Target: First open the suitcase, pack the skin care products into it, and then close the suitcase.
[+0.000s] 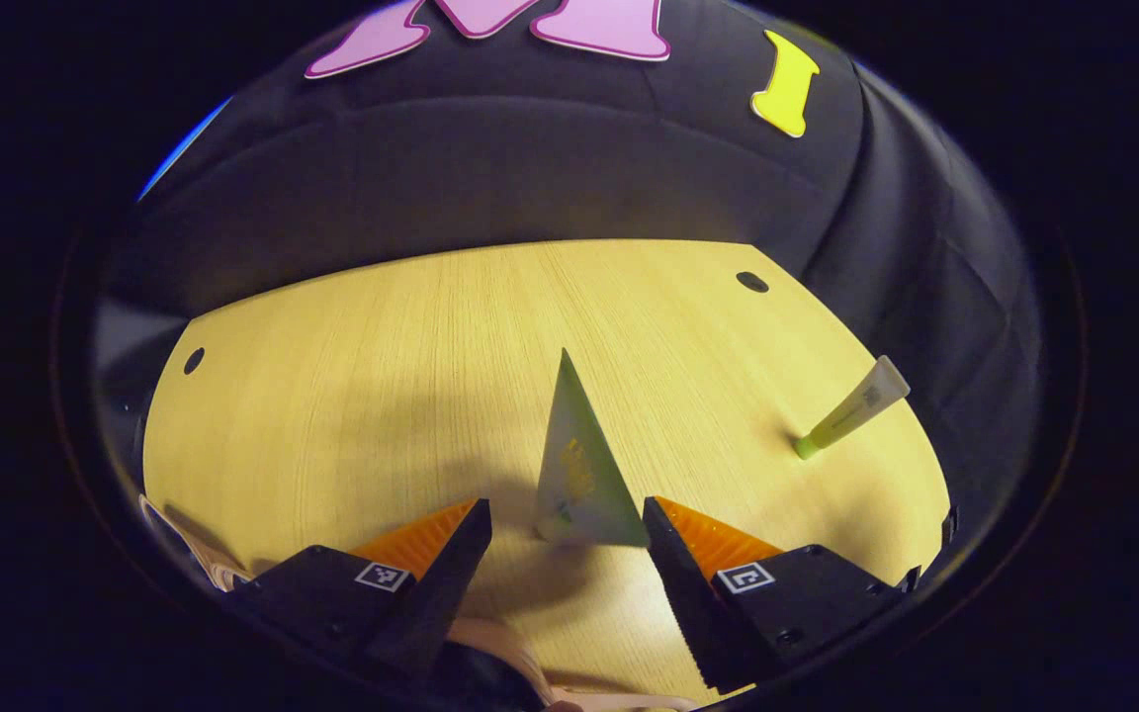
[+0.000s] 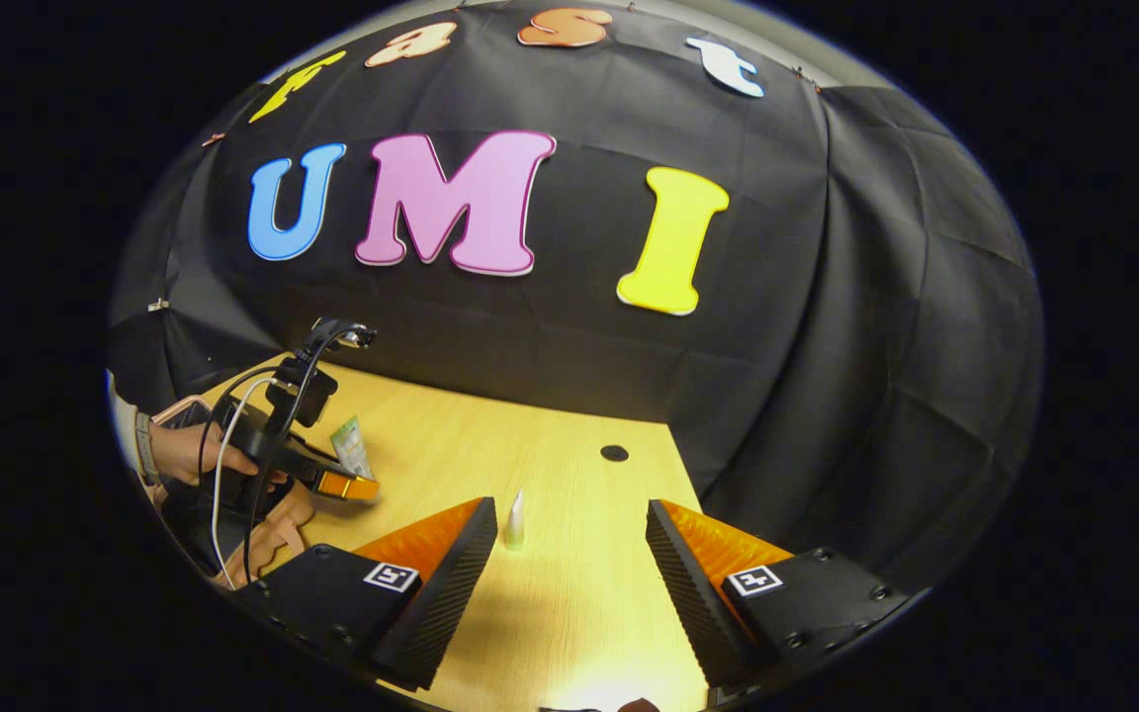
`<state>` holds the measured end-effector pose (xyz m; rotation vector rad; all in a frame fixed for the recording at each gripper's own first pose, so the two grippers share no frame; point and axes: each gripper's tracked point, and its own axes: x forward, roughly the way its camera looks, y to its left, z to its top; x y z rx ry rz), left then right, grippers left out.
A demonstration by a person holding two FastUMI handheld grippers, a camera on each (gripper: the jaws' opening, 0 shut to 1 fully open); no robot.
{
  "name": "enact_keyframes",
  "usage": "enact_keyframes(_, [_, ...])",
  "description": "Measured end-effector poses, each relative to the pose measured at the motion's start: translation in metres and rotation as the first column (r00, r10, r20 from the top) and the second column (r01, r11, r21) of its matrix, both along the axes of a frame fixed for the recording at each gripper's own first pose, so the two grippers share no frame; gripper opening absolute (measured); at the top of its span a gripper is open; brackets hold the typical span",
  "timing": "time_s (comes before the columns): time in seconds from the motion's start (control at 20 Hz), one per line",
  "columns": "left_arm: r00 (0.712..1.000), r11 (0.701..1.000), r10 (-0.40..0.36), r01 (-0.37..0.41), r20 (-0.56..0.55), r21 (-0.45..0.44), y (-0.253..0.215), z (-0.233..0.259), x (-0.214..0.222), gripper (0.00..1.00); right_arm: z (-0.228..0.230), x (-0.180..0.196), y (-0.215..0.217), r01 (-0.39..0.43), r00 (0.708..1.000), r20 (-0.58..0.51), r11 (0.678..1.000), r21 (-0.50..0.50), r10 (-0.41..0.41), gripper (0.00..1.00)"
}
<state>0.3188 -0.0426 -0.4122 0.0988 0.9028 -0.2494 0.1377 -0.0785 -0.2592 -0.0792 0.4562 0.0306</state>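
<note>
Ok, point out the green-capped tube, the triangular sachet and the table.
green-capped tube (image 1: 856,407), left gripper view, mid-body.
triangular sachet (image 1: 577,475), left gripper view, printed face, between the open claw's fingers.
table (image 1: 382,376), left gripper view, bare wood.

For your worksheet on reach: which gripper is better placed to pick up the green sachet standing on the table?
Left. The left gripper has open jaws flanking the green sachet; the right gripper faces a small tube instead.

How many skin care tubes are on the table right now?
2. A pale green tube stands just ahead of the left tool, between its open fingers. A slimmer yellow-green tube stands on its cap farther right, near the table's edge. Others may be out of frame.
</note>
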Motion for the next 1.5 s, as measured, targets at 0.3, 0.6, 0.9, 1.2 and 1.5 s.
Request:
enact_keyframes(0.3, [0.998, 1.000, -0.029, 0.029, -0.055, -0.010, -0.005, -0.013, 0.000, 0.47, -0.081, 0.028, 0.005, -0.056, 0.989, -0.134, 0.996, 0.065, 0.064, 0.98])
enact_keyframes(0.6, [0.997, 0.997, -0.071, 0.071, 0.002, -0.026, -0.012, 0.037, -0.007, 0.46, -0.143, 0.056, 0.038, -0.118, 0.961, -0.234, 0.982, 0.146, 0.150, 0.98])
enact_keyframes(0.9, [0.995, 0.999, -0.015, 0.020, 0.100, -0.049, -0.005, 0.116, -0.046, 0.45, -0.210, 0.092, 0.054, -0.025, 0.939, -0.324, 0.966, 0.259, 0.111, 0.98])
enact_keyframes(1.2, [0.990, 0.990, 0.139, -0.139, -0.028, -0.020, 0.064, 0.137, -0.164, 0.45, -0.224, 0.095, 0.040, 0.035, 0.931, -0.358, 0.964, 0.264, 0.065, 0.33])
enact_keyframes(1.5, [0.931, 0.953, 0.287, -0.255, -0.223, 0.163, 0.170, 0.130, -0.237, 0.42, -0.167, 0.065, 0.051, -0.100, 0.946, -0.279, 0.966, 0.237, 0.166, 0.26])
